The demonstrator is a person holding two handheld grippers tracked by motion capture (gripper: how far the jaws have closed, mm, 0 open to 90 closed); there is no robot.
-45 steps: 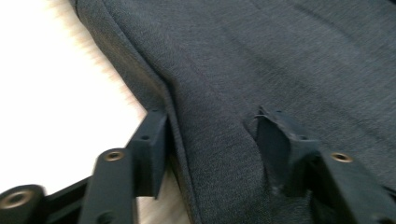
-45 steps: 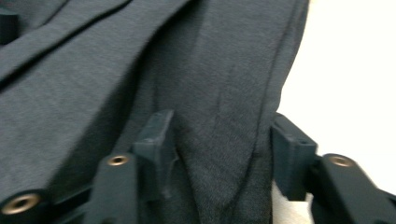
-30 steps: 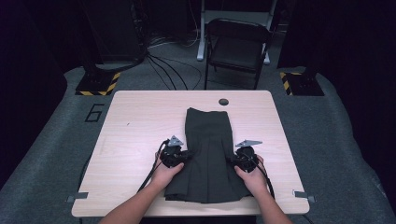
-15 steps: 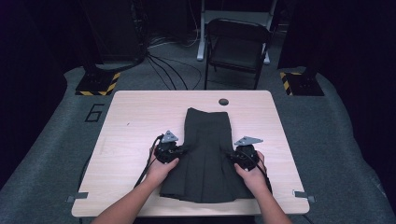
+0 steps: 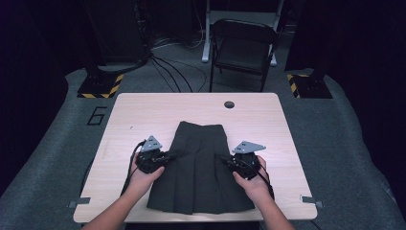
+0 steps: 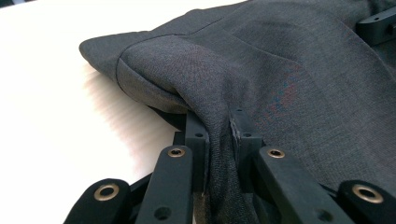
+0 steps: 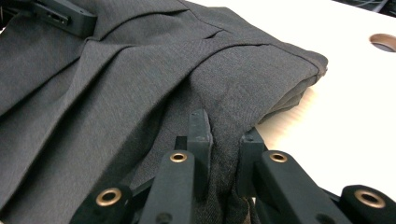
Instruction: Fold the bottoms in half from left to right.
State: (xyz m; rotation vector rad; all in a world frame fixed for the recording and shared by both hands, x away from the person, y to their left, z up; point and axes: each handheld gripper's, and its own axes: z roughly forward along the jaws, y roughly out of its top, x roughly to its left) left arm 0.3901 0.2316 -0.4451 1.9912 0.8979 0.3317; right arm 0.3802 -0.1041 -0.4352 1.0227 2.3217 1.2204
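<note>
Here the dark grey skirt lay flat mid-table, waistband toward the far edge w/ the round hole. Left tool was clamped tight on a fold of the skirt's left edge; right tool likewise pinched cloth at the right edge. Both edges were lifted slightly.

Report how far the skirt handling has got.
Done: both side edges of the dark skirt are pinched, by the left gripper and the right gripper. In hand: the edges are raised off the table. Left: the fold itself, apparently.
</note>
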